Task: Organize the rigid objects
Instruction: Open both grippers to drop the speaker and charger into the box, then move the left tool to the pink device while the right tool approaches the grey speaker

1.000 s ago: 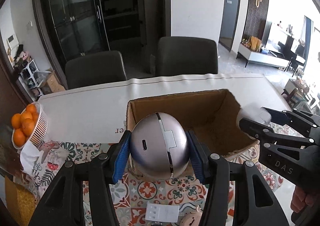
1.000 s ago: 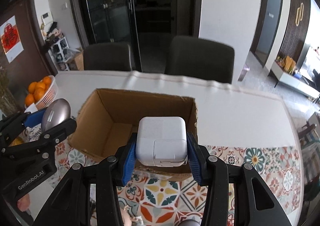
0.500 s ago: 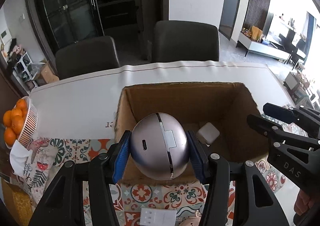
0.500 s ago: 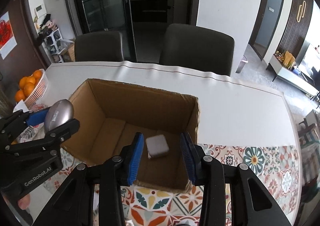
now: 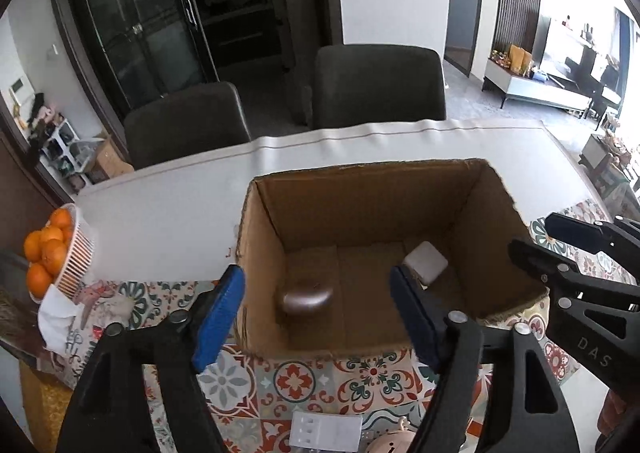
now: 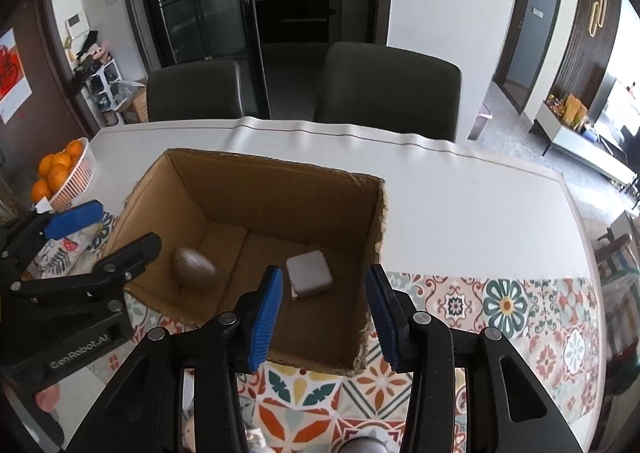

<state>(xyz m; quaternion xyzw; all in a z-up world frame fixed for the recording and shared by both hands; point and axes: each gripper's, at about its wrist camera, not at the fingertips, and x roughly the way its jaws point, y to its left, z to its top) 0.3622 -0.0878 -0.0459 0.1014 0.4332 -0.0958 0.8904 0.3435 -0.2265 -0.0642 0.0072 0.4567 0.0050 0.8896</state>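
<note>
- The worktop point(image 5: 168, 213) carries a white sheet at the back and a patterned tile cloth point(image 6: 520, 305) towards me.
- The cardboard box point(image 5: 360, 189) stands open-topped where sheet and cloth meet, below both my tongs.
- A white basket of oranges point(image 5: 72, 253) sits at the worktop's left edge, well apart from the box.
- My left tongs point(image 5: 316, 317) hang over the box's near wall, blue pads spread wide with nothing between them.
- My right tongs point(image 6: 324, 317) hang above the box's right half, likewise parted and empty.
- The silver egg-shaped gadget point(image 6: 194, 267) lies on the box floor, left side.
- The white square charger point(image 6: 309, 275) lies on the box floor to the right, apart from the gadget.
</note>
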